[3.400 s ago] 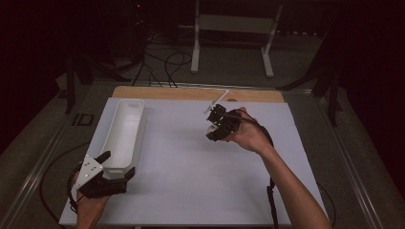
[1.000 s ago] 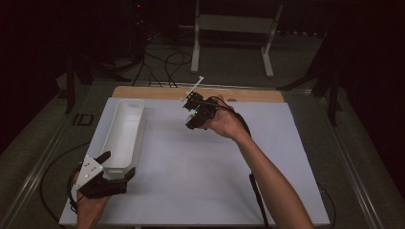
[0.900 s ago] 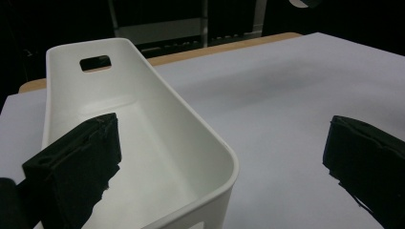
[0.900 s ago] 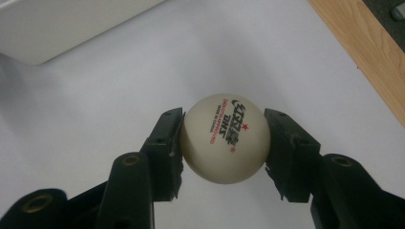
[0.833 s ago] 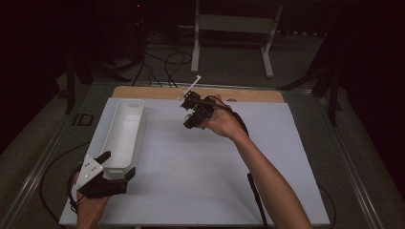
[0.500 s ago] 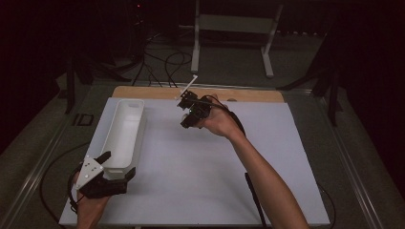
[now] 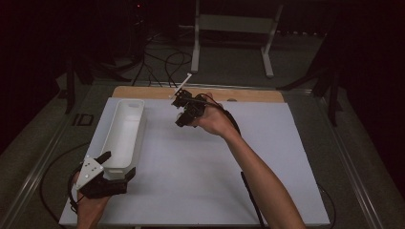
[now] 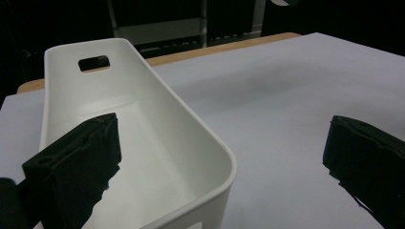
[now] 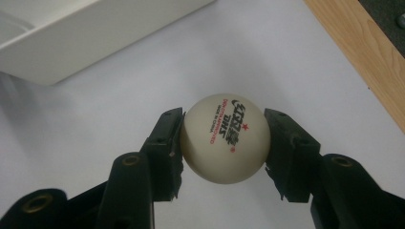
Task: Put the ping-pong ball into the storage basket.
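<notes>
Scene: a person at a white worktop (image 7: 200, 162), one hand-held gripper in each hand.
Right hand-held gripper (image 9: 224, 138): jaws closed on a white table-tennis ball (image 9: 225, 137), one pad on each side at its widest part; red and black print faces the camera.
Ball position: held above the worktop, near the far edge and just to the right of the bin's far end.
Left hand-held gripper (image 7: 116, 167): jaws spread wide astride the near end wall of a long white plastic bin (image 8: 143, 102), one jaw inside, one outside; not pinching it.
Bin: empty inside, with a handle slot in the far end.
Likely step: carrying the ball to the bin, judged from the layout.
Doing it well: keep the squeeze even, since a smooth round ball can pop out; bring it low over the bin's middle before opening, so it does not bounce out; steady the bin with the left.
</notes>
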Available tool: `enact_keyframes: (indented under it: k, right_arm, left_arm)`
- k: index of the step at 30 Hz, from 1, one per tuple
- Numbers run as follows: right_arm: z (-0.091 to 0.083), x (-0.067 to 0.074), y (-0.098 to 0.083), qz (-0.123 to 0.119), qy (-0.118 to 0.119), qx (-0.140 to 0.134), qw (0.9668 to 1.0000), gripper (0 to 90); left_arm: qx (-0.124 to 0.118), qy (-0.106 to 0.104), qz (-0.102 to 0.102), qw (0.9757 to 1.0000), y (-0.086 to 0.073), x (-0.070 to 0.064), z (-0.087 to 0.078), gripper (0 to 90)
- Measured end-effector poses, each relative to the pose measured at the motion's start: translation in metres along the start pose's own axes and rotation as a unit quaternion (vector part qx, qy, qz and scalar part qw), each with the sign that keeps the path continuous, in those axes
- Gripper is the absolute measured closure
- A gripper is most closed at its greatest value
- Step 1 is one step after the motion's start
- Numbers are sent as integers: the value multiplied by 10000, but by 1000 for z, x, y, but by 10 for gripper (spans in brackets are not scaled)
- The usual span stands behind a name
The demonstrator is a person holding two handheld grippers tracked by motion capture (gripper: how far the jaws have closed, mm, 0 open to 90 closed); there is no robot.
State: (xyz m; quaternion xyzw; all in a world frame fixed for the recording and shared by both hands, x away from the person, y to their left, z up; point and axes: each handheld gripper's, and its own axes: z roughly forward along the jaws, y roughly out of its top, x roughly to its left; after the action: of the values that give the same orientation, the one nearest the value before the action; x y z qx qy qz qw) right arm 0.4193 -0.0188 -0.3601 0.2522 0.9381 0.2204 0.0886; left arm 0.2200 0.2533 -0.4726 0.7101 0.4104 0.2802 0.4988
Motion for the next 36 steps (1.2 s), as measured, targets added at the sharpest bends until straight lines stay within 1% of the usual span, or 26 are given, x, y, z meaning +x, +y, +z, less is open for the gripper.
enact_keyframes:
  k: [3,7,9,11,13,17,20,21,24,25,32,36]
  right_arm:
    - [1,1,3,-44,-21,9,10000,506]
    - [1,2,6,32,3,-3,10000,506]
    - [2,2,7,-23,6,2,10000,506]
    - [3,3,8,19,21,-9,10000,506]
    - [4,3,10,10,18,-26,10000,505]
    - [4,6,14,15,31,-49,10000,506]
    - [4,7,16,-47,41,-67,10000,506]
    - [4,8,17,-15,45,-65,10000,506]
    - [4,10,19,-59,34,-67,10000,506]
    - [4,11,20,-26,47,-92,9999,506]
    - [4,15,26,-99,72,-120,9999,506]
    - [5,17,29,-73,86,-138,9998,506]
  left_arm:
    - [-2,0,0,10000,0,0,0,0]
    - [-9,-6,-1,10000,0,0,0,0]
    - [-13,-4,-5,10000,0,0,0,0]
    - [-15,-3,-6,10000,0,0,0,0]
    - [-11,0,-6,10000,0,0,0,0]
    - [-18,-1,-9,10000,0,0,0,0]
    - [-23,-2,-9,10000,0,0,-1,0]
    - [-27,-2,-9,10000,0,0,-1,0]
    - [-31,2,-9,10000,0,0,-1,0]
    - [-39,1,-16,10000,0,0,-1,0]
    - [-38,3,-19,10000,0,0,-1,0]
    - [-46,1,-19,10000,0,0,-1,0]
